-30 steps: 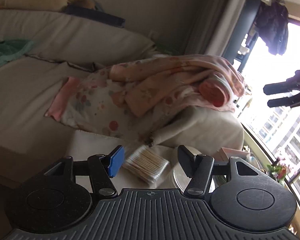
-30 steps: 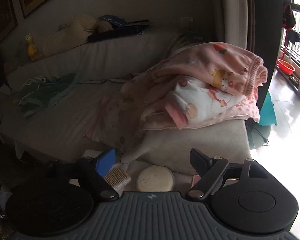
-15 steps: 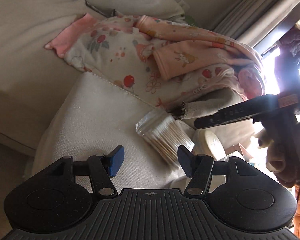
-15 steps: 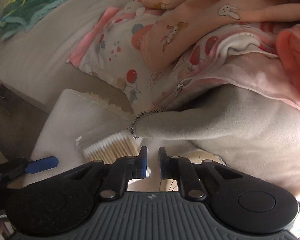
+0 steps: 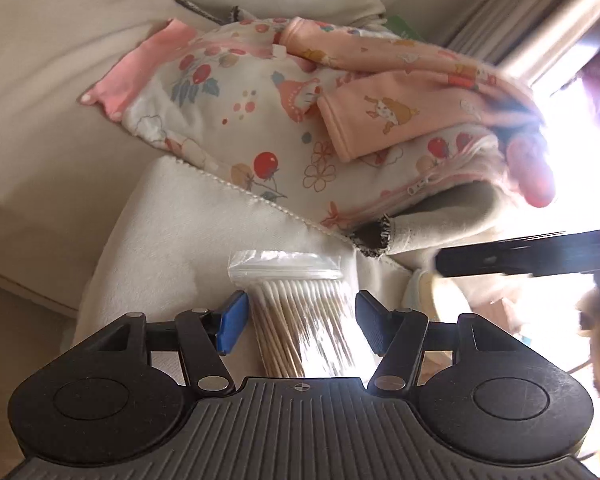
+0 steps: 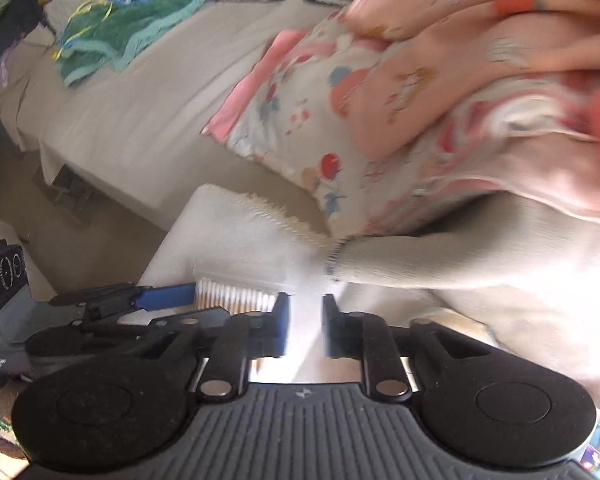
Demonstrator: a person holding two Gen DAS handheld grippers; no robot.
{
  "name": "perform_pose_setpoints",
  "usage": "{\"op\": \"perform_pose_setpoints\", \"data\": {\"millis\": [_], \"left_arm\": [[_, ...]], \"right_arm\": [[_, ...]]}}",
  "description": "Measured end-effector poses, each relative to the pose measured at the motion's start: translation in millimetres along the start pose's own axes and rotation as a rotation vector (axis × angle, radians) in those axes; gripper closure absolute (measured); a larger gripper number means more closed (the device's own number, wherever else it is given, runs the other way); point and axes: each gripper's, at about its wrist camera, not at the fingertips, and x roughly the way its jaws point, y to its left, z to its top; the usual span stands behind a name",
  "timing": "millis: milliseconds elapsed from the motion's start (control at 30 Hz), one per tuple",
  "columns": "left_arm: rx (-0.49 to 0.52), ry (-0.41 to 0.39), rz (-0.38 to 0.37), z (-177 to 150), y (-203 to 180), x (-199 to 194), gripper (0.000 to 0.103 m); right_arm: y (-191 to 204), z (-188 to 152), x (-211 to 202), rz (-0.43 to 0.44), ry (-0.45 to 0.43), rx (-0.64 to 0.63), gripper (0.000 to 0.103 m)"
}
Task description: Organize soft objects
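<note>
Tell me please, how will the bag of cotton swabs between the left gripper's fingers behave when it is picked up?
The bag of cotton swabs looks light, so lifting should be easy. Its glossy clear plastic may slip against the pads of the left gripper. The loose top flap will probably flop, while the packed sticks should keep the middle fairly stiff.

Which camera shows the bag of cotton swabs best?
The left wrist view. There the bag of cotton swabs lies lengthwise between the open left gripper fingers, clear seal and sticks sharp. The right wrist view shows only a blurred row of tips behind its own fingers.
</note>
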Motion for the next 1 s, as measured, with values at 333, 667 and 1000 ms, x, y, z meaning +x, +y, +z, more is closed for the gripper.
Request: {"op": "perform_pose_setpoints", "data": {"millis": [333,667,1000], "left_arm": [[0.259,0.113,0.206,20.6,-56.7,46.6,0.033],[0.377,0.166,0.276,28.2,-70.0,62.3,0.026],[0.474,0.176,0.229,-3.3,-38.8,3.7,0.027]], "right_arm": [[-37.3,-84.5,-70.8,-0.097,-0.244,-0.018,0.044],[-12.9,-196.9,-98.2,-0.114,-0.287,-0.129,0.038],[10.6,-228.8,-77.3,-0.124,-0.220,-0.192,0.035]]}}
